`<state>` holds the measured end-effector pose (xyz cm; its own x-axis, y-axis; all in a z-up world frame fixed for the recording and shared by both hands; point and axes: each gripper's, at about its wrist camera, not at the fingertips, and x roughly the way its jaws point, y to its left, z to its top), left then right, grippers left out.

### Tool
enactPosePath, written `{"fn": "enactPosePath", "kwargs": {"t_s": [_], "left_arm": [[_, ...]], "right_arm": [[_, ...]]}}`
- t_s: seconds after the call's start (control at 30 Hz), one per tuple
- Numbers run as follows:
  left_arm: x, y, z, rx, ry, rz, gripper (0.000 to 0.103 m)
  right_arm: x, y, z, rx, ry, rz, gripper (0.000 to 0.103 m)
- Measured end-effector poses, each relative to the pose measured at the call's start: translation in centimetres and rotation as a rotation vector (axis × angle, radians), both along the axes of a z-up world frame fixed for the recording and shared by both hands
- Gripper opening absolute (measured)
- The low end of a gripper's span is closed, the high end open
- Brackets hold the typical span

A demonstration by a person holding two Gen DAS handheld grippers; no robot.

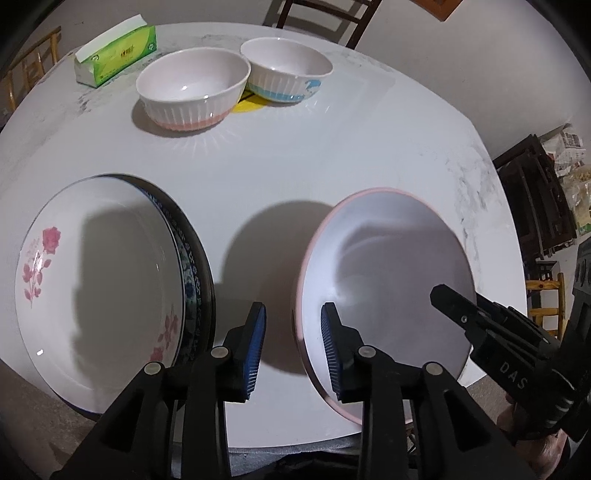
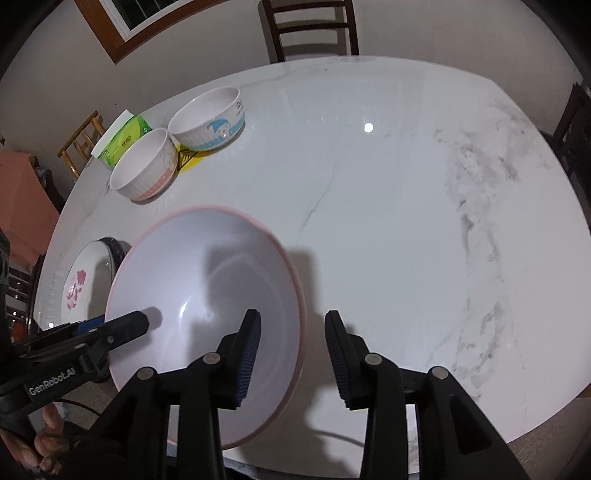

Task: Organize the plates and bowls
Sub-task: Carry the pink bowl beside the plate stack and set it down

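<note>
A pink-rimmed white plate [image 1: 384, 266] lies near the table's front edge, with a gripper at each side. My left gripper [image 1: 293, 325] stands open astride the plate's left rim, and its blue pads [image 1: 255, 350] are clear of the rim. My right gripper [image 2: 293, 325] stands open astride the right rim [image 2: 302, 332], also without pressing on it. Left of the pink plate [image 2: 207, 288], a rose-patterned plate [image 1: 99, 266] tops a stack over a blue-patterned plate [image 1: 192, 280]. At the back stand a pink-banded bowl [image 1: 192, 88] and a blue-banded bowl [image 1: 286, 70].
A green tissue box [image 1: 114, 55] sits at the back left by the bowls, and a yellow sticker [image 1: 247, 105] shows between them. The white marble table [image 2: 406, 221] stretches bare to the right. Wooden chairs [image 2: 310, 29] stand behind it. A hand [image 2: 40, 439] holds the left gripper.
</note>
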<state>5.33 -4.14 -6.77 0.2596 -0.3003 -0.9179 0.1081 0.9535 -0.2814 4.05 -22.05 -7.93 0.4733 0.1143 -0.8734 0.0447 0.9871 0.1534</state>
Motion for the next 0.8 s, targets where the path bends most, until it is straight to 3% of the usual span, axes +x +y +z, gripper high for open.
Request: {"fn": "enactPosePath", "kwargs": {"t_s": [0.3,0.8], "left_arm": [[0.3,1.0,1.5,-0.008,-0.056,0.016,0.038],[0.8,4.8,3.5,-0.054,-0.107,0.07,0.041]], "right_arm": [[0.5,0.5,2.3,-0.036,-0.073,0.01,0.037],[2.2,3.4,5.2,-0.048,-0.122,0.083,0.037]]}}
